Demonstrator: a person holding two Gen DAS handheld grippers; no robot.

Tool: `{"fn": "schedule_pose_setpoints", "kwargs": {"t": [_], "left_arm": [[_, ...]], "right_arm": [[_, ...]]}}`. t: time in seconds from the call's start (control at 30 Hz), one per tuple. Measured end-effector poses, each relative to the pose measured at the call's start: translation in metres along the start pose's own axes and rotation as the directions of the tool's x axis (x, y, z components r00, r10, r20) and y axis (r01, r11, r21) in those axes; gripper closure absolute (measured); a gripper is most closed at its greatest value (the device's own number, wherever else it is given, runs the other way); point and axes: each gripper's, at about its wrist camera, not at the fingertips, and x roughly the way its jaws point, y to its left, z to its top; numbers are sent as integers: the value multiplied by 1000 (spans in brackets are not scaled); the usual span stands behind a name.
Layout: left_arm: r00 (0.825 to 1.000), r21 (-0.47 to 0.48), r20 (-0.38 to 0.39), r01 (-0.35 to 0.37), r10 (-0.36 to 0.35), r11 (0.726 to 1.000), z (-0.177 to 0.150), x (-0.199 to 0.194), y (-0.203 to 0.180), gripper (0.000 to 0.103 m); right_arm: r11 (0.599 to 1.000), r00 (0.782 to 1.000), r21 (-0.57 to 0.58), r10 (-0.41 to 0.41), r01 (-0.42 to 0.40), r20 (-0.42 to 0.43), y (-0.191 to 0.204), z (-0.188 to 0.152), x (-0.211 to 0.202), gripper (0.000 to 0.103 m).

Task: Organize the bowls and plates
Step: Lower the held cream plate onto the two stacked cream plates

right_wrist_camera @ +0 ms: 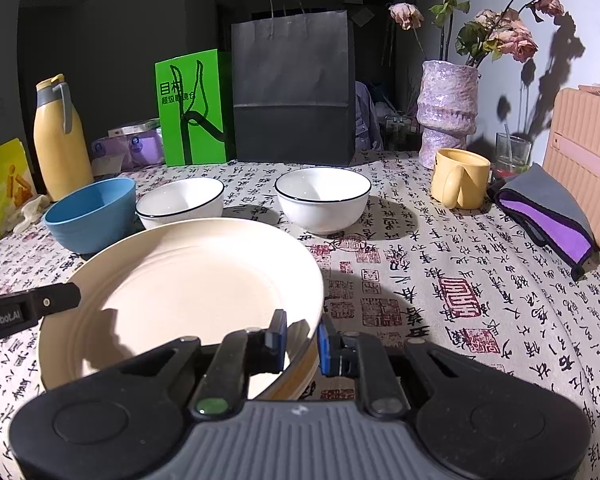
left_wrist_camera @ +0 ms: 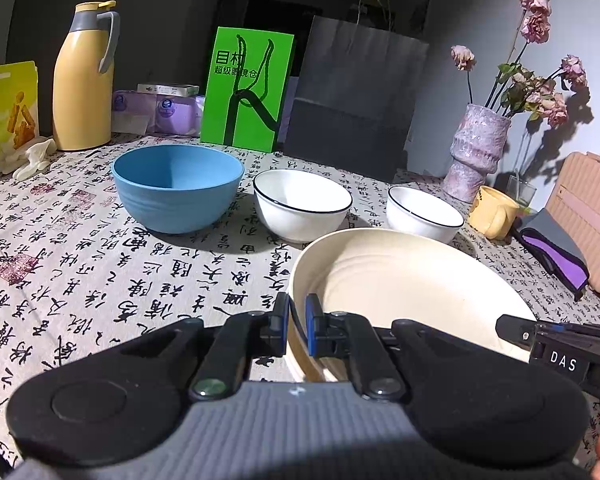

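From the left wrist, the left gripper (left_wrist_camera: pixel 297 322) is clenched on the near-left rim of the cream plate (left_wrist_camera: pixel 412 280), with the blue bowl (left_wrist_camera: pixel 176 188) and two white bowls behind on the tablecloth (left_wrist_camera: pixel 100 280). From the right wrist, the right gripper (right_wrist_camera: pixel 302 338) pinches the same plate's (right_wrist_camera: pixel 188 280) right rim, near the yellow mug (right_wrist_camera: pixel 460 178).

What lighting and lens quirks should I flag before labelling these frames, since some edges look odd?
Left wrist view: fisheye bends the table and darkens the corners; the dried flowers throw hard shadows on the right wall; the left gripper grips the cream plate rim. Right wrist view: same vignetting; the black paper bag and background stay dim; the right gripper shadows the plate.
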Motion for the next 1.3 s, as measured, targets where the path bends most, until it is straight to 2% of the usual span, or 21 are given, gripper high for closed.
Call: {"fn": "schedule_pose_setpoints", "kwargs": {"t": [0.7, 1.3], "left_arm": [[1000, 34, -15, -26, 27, 999, -8, 13, -3, 94], [999, 98, 17, -52, 51, 994, -13, 14, -9, 94]], "right_arm": [[988, 996, -129, -79, 83, 35, 19, -11, 14, 85], [962, 990, -235, -130, 140, 60, 31, -20, 19, 81]]}}
